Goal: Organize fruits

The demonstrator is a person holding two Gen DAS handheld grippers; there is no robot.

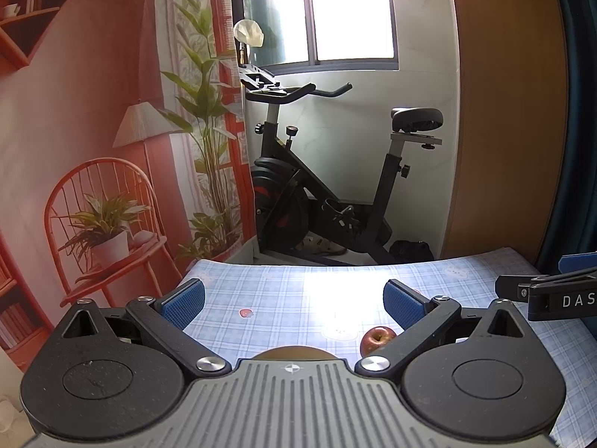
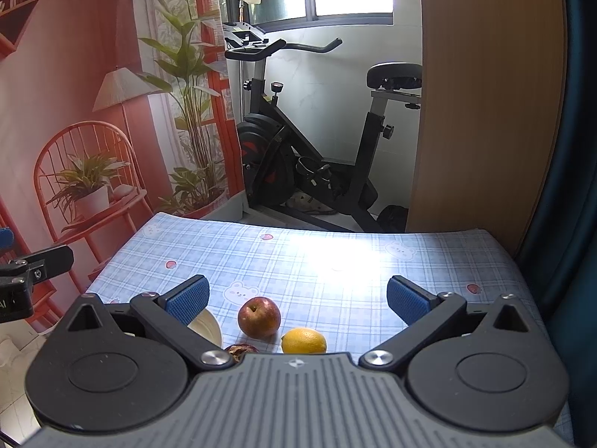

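A red apple [image 2: 259, 316] rests on the blue checked tablecloth [image 2: 317, 261], just ahead of my right gripper [image 2: 297, 298], which is open and holds nothing. A yellow lemon [image 2: 303, 341] lies to the right of the apple, close to the gripper body. A dark reddish fruit [image 2: 241, 350] peeks out at the body's edge, beside a white plate [image 2: 206, 327] partly hidden by the left finger. In the left wrist view the apple [image 1: 377, 339] sits by the right finger of my open left gripper [image 1: 294, 302]. A brown rounded thing [image 1: 293, 353] shows just above its body.
The table's far edge [image 2: 298, 228] drops off toward an exercise bike [image 2: 309, 142]. A printed backdrop [image 2: 93, 112] hangs on the left, and a wooden panel [image 2: 485, 93] stands on the right. The right gripper's arm [image 1: 548, 295] shows at the right edge of the left wrist view.
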